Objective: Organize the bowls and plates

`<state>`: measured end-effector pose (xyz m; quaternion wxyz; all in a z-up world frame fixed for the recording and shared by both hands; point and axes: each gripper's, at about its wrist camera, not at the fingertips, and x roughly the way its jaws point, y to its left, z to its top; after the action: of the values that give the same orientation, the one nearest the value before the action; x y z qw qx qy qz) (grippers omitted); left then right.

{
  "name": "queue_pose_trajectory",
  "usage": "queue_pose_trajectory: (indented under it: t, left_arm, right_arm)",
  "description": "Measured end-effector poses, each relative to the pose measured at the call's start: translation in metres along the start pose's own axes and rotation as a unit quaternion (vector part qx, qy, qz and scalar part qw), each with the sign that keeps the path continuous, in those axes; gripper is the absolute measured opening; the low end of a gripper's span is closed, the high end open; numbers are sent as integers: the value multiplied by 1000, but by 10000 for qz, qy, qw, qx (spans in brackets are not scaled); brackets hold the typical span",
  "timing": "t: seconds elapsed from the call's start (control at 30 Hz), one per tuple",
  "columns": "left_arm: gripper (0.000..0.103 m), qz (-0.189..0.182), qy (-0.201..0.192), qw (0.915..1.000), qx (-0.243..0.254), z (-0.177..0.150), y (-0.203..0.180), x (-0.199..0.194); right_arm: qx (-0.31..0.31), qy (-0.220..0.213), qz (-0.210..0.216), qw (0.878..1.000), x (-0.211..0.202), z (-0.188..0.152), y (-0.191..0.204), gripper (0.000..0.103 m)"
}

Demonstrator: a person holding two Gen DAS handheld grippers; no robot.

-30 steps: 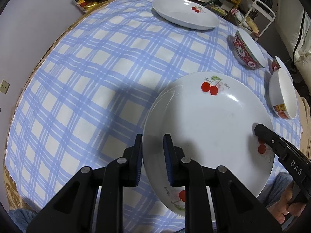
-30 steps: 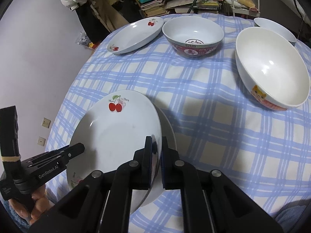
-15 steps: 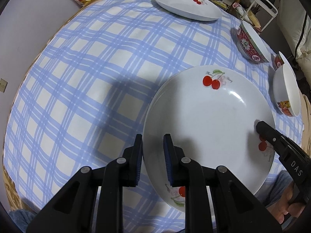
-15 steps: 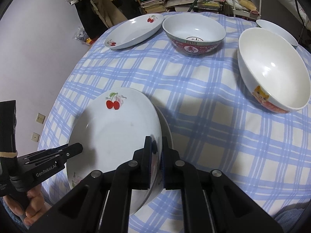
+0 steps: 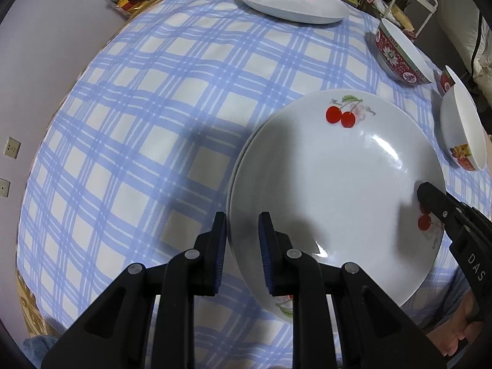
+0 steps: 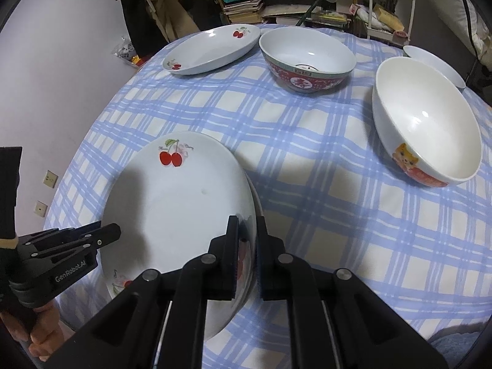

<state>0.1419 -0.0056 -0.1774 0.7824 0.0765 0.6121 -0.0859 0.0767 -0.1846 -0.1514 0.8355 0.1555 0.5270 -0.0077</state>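
Both tools are gripping the cherry plate over the near part of the checked counter: the left tool is clamped on its left rim, the right tool is pinching its right rim. A second plate's edge is showing directly beneath it. Another cherry plate, a red patterned bowl and a white cat bowl are sitting farther back.

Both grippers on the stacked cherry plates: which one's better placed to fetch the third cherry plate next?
Left, probably. The far cherry plate sits on the side of the left gripper; the right gripper would cross over the held plates.
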Motion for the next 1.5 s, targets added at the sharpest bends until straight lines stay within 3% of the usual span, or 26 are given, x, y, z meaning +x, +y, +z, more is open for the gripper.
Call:
queue_pose_trajectory:
  t: [0.13,0.73,0.87,1.07,1.2,1.3,1.37,1.5]
  left_arm:
    - [20,61,37,10000,48,-2,-2,1]
    - [22,99,70,9999,60,-5,-4,1]
    - [23,153,-165,9997,73,-5,-5,-14]
    - [28,202,-627,9977,-164,7,4,-41]
    - [44,439,-960,9942,-204,15,9,-58]
    - [51,446,-1052,9931,-263,25,14,-63]
    - [52,521,-1083,9924,-277,34,17,-65]
    - [75,539,-1130,9915,-360,58,20,-68]
  right_arm:
    - [-166,19,-225,9996,-2,-4,2,10]
    - [-94,82,-201,9997,2,-4,0,10]
    - [-148,-35,-210,9997,-6,1,-2,10]
    - [-63,-500,-32,9987,-34,18,-10,10]
    - [-141,-706,-18,9974,-46,32,-9,10]
    - [-200,-858,-30,9961,-52,43,-7,11]
    - [-230,-907,-47,9956,-54,52,-7,14]
    - [-271,-1121,12,9933,-57,73,-8,58]
